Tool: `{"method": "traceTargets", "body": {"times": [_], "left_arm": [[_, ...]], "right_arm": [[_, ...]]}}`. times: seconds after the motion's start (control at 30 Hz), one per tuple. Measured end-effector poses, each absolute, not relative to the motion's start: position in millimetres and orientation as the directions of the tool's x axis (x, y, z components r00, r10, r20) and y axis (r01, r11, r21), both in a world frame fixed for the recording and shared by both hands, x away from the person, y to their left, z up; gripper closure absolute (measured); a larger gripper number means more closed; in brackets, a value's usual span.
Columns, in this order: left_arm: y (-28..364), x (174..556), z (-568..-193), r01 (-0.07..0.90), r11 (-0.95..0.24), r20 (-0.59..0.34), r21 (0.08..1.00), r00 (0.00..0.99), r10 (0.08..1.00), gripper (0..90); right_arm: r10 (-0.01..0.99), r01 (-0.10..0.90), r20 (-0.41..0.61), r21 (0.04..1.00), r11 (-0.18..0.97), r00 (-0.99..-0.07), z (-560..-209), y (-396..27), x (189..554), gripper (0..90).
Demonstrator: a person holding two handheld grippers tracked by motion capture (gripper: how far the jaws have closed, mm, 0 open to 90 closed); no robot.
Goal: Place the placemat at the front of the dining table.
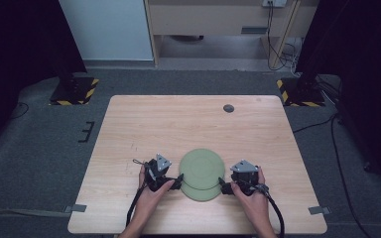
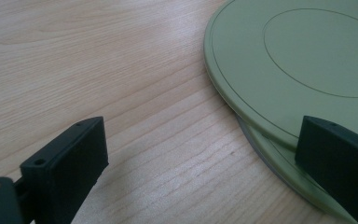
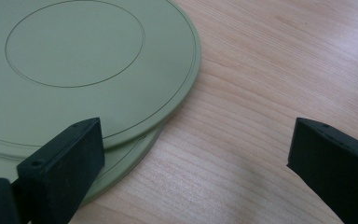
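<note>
Both grippers, left (image 1: 177,182) and right (image 1: 223,186), are flanking the stacked plates (image 1: 201,171) near the bench's front edge, fingers open, probably lining up a lift.

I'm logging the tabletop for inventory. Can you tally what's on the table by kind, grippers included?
Green plates: 2, the top plate lying offset on the bottom plate
Grippers: 2, the left gripper and the right gripper, both open
Total: 4
</note>
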State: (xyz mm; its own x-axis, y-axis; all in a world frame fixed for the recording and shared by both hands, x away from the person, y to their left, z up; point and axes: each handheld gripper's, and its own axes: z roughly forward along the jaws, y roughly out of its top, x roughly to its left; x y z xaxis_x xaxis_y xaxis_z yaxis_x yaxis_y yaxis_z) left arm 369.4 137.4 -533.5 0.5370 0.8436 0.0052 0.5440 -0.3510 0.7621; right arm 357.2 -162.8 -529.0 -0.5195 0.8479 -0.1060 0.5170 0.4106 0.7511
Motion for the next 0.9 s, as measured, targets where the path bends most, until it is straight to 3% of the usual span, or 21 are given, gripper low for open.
{"method": "traceTargets", "body": {"times": [0.9], "left_arm": [[133.4,370.2,-533.5,0.539,-0.355,0.016,0.764,0.533,0.846,1.5]], "right_arm": [[0.854,0.518,-0.099,0.757,0.398,-0.511,-530.6,-161.0,360.9,1.7]]}}
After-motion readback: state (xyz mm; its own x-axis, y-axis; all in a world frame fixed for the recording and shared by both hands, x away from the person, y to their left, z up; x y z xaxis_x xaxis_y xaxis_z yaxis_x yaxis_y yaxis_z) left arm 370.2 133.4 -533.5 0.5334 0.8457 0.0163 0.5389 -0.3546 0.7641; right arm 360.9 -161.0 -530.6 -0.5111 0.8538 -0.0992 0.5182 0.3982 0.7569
